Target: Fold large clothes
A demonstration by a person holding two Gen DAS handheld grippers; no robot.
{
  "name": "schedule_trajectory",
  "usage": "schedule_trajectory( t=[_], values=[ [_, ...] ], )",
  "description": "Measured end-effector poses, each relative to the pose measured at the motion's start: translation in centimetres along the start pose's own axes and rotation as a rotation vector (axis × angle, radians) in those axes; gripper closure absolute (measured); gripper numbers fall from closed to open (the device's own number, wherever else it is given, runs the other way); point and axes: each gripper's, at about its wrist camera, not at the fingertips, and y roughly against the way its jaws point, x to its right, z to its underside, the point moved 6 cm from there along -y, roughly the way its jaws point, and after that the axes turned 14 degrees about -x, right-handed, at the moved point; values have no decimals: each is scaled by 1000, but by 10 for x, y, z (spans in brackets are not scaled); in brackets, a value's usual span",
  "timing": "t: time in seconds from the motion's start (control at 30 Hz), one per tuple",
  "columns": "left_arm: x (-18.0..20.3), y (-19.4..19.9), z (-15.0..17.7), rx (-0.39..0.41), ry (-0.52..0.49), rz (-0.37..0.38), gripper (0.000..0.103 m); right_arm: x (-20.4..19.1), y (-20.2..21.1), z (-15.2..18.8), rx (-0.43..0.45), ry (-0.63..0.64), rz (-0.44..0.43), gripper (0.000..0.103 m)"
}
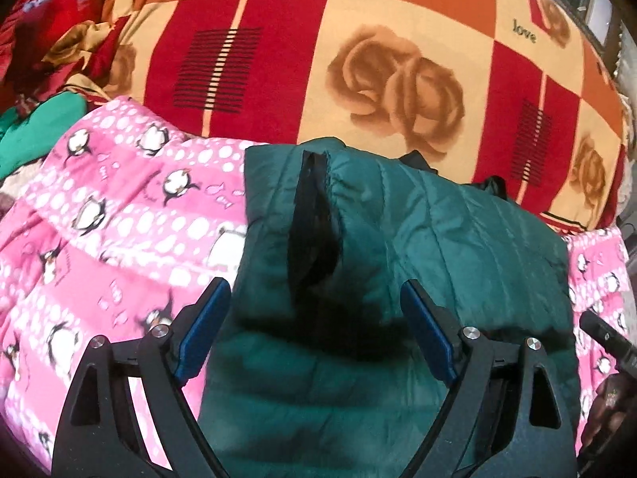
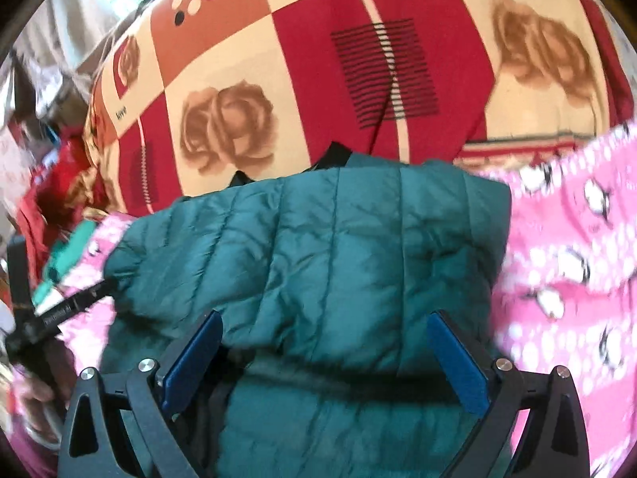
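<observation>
A dark green quilted puffer jacket (image 1: 418, 247) lies folded on a pink penguin-print blanket (image 1: 119, 215). A black-lined sleeve opening (image 1: 314, 235) faces up in the left wrist view. My left gripper (image 1: 318, 290) hovers over the jacket's near part, jaws wide open, nothing between them. In the right wrist view the jacket (image 2: 318, 247) fills the middle, and my right gripper (image 2: 326, 322) is also wide open just above it. The left gripper's black body (image 2: 59, 310) shows at the left edge there.
A red, orange and cream rose-print bedspread (image 1: 358, 59) covers the bed beyond the jacket. Red and green clothes (image 1: 43, 51) are piled at the far left. The pink blanket (image 2: 565, 259) extends right of the jacket. The right gripper's body (image 1: 609, 342) shows at the right edge.
</observation>
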Motion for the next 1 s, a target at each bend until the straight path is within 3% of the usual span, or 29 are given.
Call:
schedule_trajectory(
  t=[0.23,0.4,0.77,1.0],
  values=[
    [-6,33,35,7,-10,24,16,-3,23,36,4,-48,-88,1],
    [-12,57,61,30,-42,-13,16,-14,40,61,14,-12,-56,1],
    [-47,71,129,-53,-51,-31,16,-13,67,114,-32,-80,-128,1],
    [-65,67,164,-101,-59,-50,16,-5,81,146,-36,-84,-79,1]
  ],
)
